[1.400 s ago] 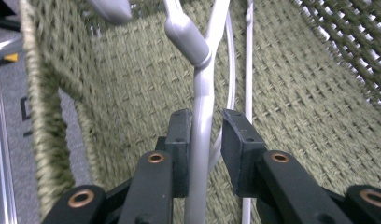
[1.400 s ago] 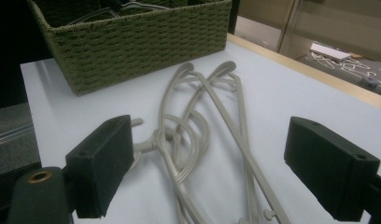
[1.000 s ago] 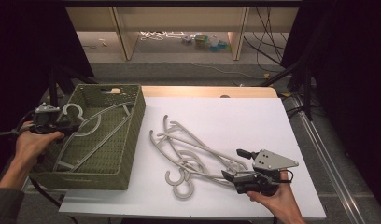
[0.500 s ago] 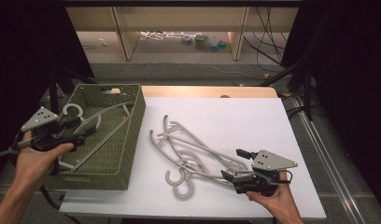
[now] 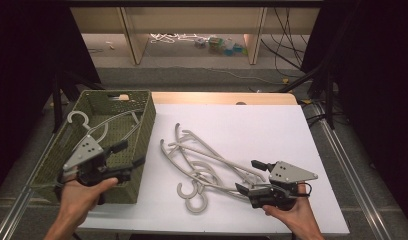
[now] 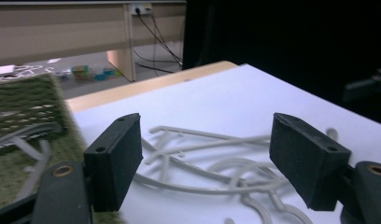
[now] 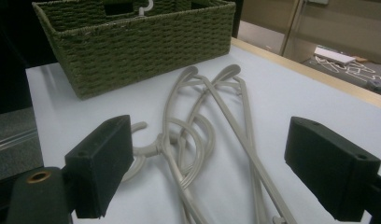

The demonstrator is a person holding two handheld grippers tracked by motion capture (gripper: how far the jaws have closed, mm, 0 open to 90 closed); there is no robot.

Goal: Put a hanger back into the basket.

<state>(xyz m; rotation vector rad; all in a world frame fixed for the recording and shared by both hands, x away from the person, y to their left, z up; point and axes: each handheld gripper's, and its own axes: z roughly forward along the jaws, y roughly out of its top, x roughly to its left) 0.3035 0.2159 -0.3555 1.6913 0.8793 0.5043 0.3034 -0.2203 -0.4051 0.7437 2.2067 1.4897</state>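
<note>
Both grippers [image 5: 129, 155] [image 5: 251, 176] gape beside tangled hangers [image 5: 207, 165].

Pale grey hangers [image 5: 207, 167] tangled, flat on table

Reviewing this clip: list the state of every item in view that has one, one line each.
Left hand-held gripper: open, holding nothing, above the basket's near right corner.
Right hand-held gripper: open, holding nothing, low over the table beside the pile.
Basket: upright, with a hanger inside.
Hanger in basket: lying inside, hook at the left rim.
Hanger pile: tangled, flat on the table.
</note>
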